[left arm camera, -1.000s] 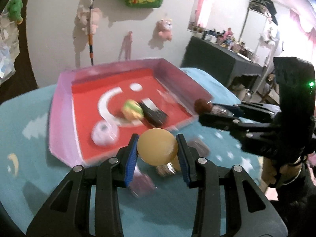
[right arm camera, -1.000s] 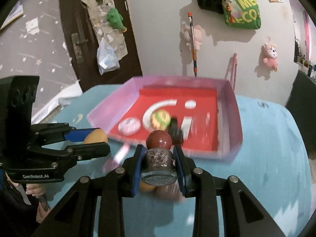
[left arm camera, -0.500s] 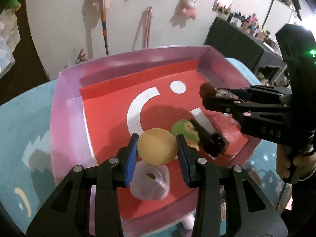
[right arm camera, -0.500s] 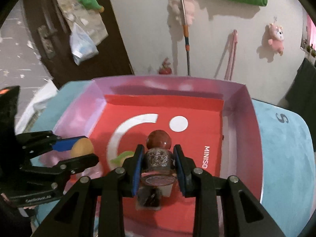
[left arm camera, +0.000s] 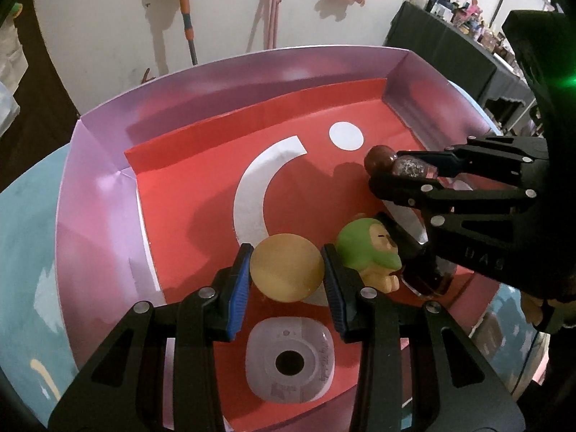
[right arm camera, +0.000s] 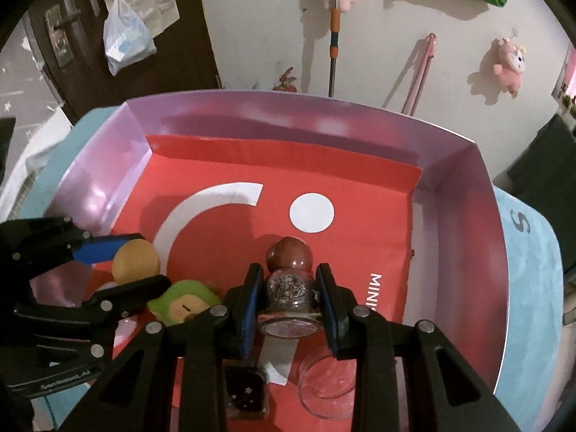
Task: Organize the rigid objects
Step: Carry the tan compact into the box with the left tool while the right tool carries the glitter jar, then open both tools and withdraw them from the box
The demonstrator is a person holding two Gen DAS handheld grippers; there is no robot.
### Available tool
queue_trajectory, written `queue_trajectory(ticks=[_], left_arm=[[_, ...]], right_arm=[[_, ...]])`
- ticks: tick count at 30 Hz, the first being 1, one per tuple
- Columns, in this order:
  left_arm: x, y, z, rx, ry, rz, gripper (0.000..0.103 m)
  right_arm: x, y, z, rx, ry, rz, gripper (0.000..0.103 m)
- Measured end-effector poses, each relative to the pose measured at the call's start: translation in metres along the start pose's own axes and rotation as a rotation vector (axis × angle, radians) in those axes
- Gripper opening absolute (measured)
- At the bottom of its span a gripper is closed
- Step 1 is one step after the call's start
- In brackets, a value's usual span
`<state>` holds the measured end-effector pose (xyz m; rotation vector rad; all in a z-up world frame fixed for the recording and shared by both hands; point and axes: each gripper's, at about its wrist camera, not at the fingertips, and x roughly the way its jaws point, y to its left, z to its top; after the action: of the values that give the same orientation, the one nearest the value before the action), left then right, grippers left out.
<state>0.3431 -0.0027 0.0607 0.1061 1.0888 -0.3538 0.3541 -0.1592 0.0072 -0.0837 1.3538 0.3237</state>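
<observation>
My left gripper [left arm camera: 287, 271] is shut on a tan ball [left arm camera: 287, 267] and hangs over the near left part of the pink box [left arm camera: 93, 187] with the red floor. In the right wrist view the same tan ball [right arm camera: 135, 260] shows at the left. My right gripper [right arm camera: 289, 297] is shut on a small glitter bottle with a round brown stopper [right arm camera: 289, 288], held above the red floor near the box's middle. That bottle [left arm camera: 399, 165] appears at the right of the left wrist view.
Inside the box lie a green-hooded figurine [left arm camera: 370, 252], a white rounded device with a dark hole [left arm camera: 289, 360], a dark bottle [right arm camera: 248, 392] and a clear glass cup [right arm camera: 325, 385]. The box sits on a blue star-patterned cloth [right arm camera: 532, 288]. A wall with plush toys stands behind.
Both grippers came forward and down from the blue cloth to over the box's red floor, each keeping its object. The box now fills both views.
</observation>
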Motion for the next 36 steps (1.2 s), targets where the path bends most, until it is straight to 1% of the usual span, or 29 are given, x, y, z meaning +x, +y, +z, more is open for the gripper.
queue_trajectory(ticks=[5,19,36], left_arm=[[0.001,0.004,0.000,-0.019,0.010,0.002,0.036],[0.006,0.011,-0.003,-0.039,0.027,0.010,0.036],[0.007,0.011,-0.004,-0.025,0.027,0.019,0.036]], right_arm=[[0.006,0.003,-0.002,-0.017,0.020,-0.015,0.033],[0.013,0.002,0.000,-0.019,0.041,-0.016,0.033],[0.015,0.004,0.002,-0.021,0.045,-0.013,0.034]])
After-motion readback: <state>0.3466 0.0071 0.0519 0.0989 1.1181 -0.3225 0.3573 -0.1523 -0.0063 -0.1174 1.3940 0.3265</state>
